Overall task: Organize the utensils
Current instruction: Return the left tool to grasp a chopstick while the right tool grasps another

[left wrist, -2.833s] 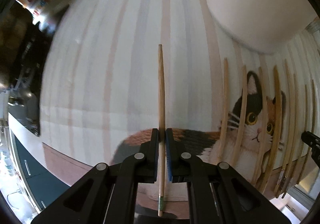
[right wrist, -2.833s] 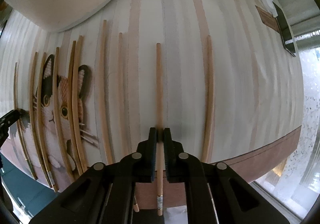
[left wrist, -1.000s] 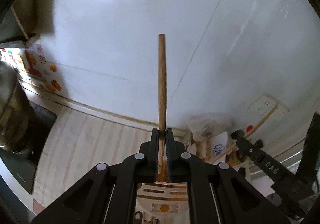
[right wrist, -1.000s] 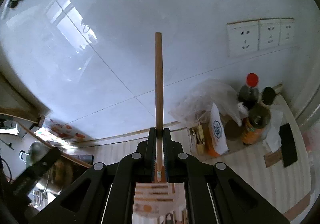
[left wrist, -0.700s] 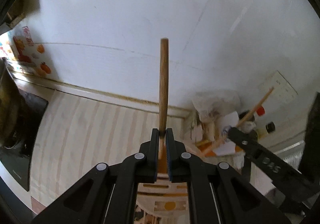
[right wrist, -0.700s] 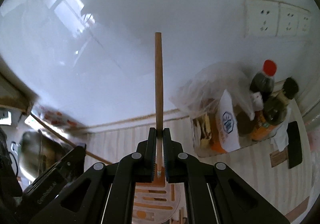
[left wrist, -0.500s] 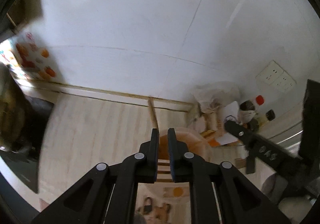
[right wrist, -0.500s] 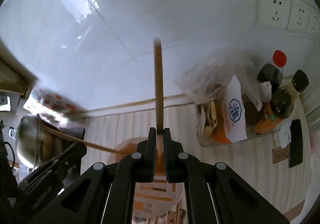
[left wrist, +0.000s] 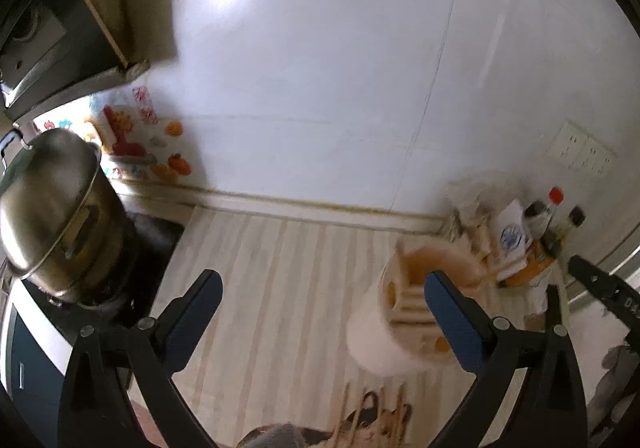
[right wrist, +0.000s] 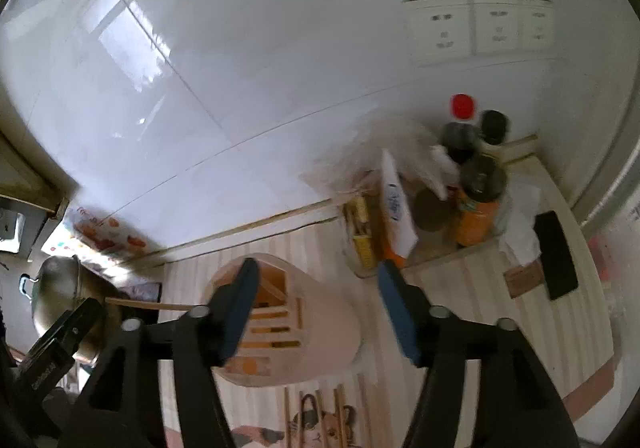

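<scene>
Jaws on both grippers stand spread wide with nothing between them; the left gripper hangs above the striped mat, and the utensil holder, pale with orange slots, sits just behind and under its right finger; a steel pot stands off to its left; loose chopsticks lie on the mat below the holder, near the lower edge of view; the right gripper hovers over the same holder, whose top lies mostly behind its left finger; one chopstick juts sideways out of the holder toward the left; bottles and a packet cluster ahead to the right, against the white wall.
</scene>
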A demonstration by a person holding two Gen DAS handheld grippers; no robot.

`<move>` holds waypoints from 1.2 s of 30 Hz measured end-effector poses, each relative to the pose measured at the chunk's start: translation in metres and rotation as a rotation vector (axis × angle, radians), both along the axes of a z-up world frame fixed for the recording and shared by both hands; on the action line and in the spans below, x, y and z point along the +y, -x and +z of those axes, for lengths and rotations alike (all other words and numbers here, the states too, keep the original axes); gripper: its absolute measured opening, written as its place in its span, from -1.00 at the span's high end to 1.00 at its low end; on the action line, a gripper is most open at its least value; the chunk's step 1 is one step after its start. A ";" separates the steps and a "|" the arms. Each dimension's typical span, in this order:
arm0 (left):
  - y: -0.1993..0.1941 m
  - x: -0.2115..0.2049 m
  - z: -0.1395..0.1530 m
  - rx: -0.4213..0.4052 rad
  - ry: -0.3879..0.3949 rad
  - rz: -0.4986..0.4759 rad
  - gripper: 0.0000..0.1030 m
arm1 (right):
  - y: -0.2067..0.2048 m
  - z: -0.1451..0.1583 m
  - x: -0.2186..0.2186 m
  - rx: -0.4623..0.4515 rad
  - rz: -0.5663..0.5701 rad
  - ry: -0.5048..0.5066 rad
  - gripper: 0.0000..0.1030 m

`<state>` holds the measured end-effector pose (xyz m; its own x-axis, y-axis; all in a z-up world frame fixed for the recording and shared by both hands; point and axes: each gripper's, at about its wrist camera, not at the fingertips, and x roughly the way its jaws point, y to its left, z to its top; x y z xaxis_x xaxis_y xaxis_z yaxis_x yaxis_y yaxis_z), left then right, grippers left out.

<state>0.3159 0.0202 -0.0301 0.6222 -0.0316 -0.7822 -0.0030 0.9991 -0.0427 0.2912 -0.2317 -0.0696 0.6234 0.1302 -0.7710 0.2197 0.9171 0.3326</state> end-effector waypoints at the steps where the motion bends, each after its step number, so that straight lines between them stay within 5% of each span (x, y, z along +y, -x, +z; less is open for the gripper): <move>1: 0.005 0.001 -0.006 0.011 -0.006 0.000 -1.00 | 0.007 0.000 -0.003 -0.011 -0.010 0.012 -0.48; 8: 0.039 0.004 -0.077 0.133 -0.061 -0.013 -1.00 | 0.046 -0.042 -0.006 0.053 -0.023 0.073 -0.53; 15: 0.066 -0.007 -0.184 0.367 -0.081 -0.064 -0.92 | 0.078 -0.125 -0.005 0.269 0.019 0.074 -0.49; 17: 0.069 -0.011 -0.210 0.439 -0.049 -0.087 -0.45 | 0.088 -0.150 -0.004 0.325 0.033 0.064 -0.27; 21: 0.071 -0.027 -0.255 0.558 -0.038 -0.142 0.11 | 0.099 -0.198 0.000 0.426 0.079 0.006 0.30; 24: 0.070 -0.036 -0.270 0.577 -0.074 -0.164 0.15 | 0.104 -0.224 0.005 0.474 0.104 0.013 0.39; 26: 0.070 -0.039 -0.279 0.586 -0.098 -0.169 0.58 | 0.106 -0.234 0.009 0.495 0.120 0.019 0.39; 29: 0.071 -0.037 -0.284 0.592 -0.095 -0.153 0.85 | 0.106 -0.249 0.020 0.538 0.165 0.036 0.39; 35: 0.064 -0.021 -0.276 0.612 -0.052 -0.086 0.91 | 0.107 -0.273 0.039 0.609 0.218 0.097 0.42; 36: 0.063 -0.017 -0.275 0.620 -0.042 -0.077 0.91 | 0.107 -0.272 0.041 0.600 0.223 0.120 0.61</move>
